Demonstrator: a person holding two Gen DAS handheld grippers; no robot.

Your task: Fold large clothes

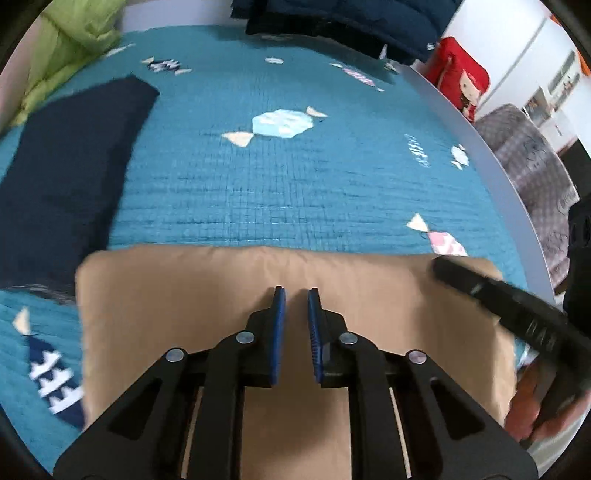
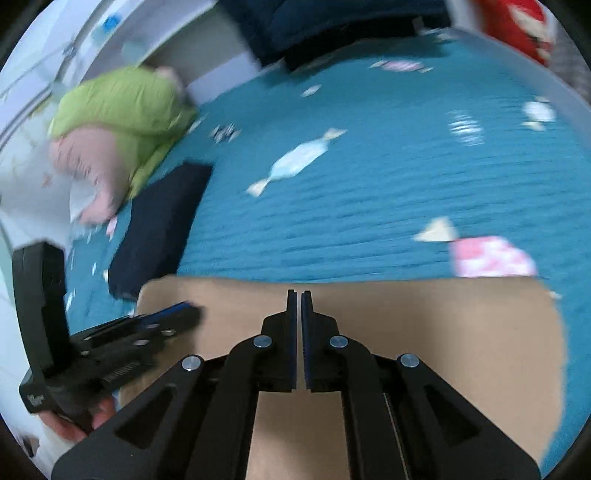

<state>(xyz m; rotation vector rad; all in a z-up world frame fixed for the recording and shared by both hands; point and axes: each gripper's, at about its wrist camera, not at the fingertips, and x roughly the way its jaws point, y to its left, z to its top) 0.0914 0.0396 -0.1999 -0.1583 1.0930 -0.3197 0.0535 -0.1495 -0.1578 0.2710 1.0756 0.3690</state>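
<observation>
Left tongs [image 1: 296,290] sat over the tan folded garment [image 1: 184,295], blue pads [image 1: 280,314] a narrow slit apart, nothing seen pinched between them. Right tongs [image 2: 295,292] were likewise over the same tan garment [image 2: 443,325], jaws practically shut, no cloth visibly held. Each tool showed in the other's view: right tongs [image 1: 443,264] near the garment's right far corner, left tongs [image 2: 192,308] near its left far corner. A hand [image 2: 74,424] gripped the left tool's handle.

The garment lay directly beneath both tongs at the near edge of the bed, on the teal quilted cover [image 1: 295,184], its long axis running left to right and its far edge straight across just ahead of the tips. Neither hand was clearly nearer; each covered its own side. Probably the fold was mostly done, with the next move a press or a regrip at the far edge.

Further left lay a folded navy garment [image 1: 74,166], beyond it a lime-green bundle [image 2: 122,107]. At the far end sat a dark navy pile [image 1: 332,22].
</observation>
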